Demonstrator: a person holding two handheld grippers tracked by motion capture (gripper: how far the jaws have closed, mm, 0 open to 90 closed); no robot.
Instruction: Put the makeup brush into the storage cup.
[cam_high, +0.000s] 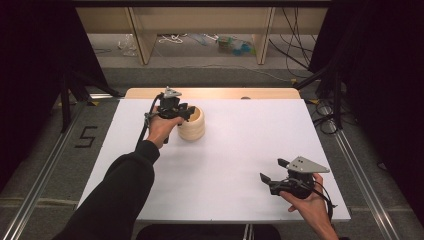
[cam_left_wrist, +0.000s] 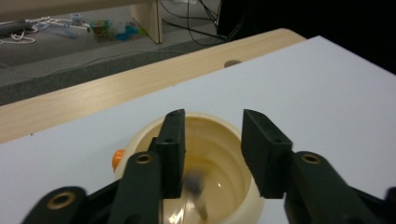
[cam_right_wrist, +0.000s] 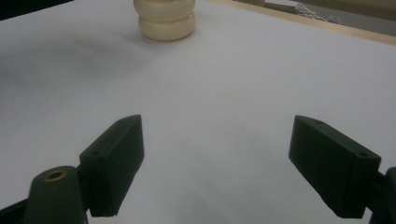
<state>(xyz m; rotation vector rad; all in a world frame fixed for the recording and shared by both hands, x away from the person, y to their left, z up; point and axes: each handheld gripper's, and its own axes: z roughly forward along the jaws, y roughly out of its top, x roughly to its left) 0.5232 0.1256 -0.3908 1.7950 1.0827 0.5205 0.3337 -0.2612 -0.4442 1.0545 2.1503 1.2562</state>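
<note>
High view, near edge first: the right hand-held gripper (cam_high: 271, 170) sits low over the white tabletop (cam_high: 240, 145) at the near right corner, held in the person's right hand (cam_high: 306, 202), its grey plate on top and its jaws spread wide with nothing between them. Right gripper view confirms this: both black jaws stand far apart over bare white surface, released, and the cream pot (cam_right_wrist: 164, 19) stands well beyond them near the top of that view. Farther back on the left, a dark sleeve (cam_high: 117, 192) leads up to the left hand (cam_high: 161, 127), which holds the left hand-held gripper (cam_high: 189, 112) right at the rim of the pot (cam_high: 192, 125), a rounded, ribbed, cream-coloured vessel standing upright on the tabletop toward its far left part. In the left gripper view the jaws hang partly parted above the pot's open mouth (cam_left_wrist: 219, 154), gripping nothing; a small blurred thing (cam_left_wrist: 198, 189) shows inside the pot below them, too smeared to identify. An orange bit (cam_left_wrist: 117, 160) peeks out beside the pot's outer wall. Beyond the white surface runs a strip of bare wood (cam_high: 215, 93).
</note>
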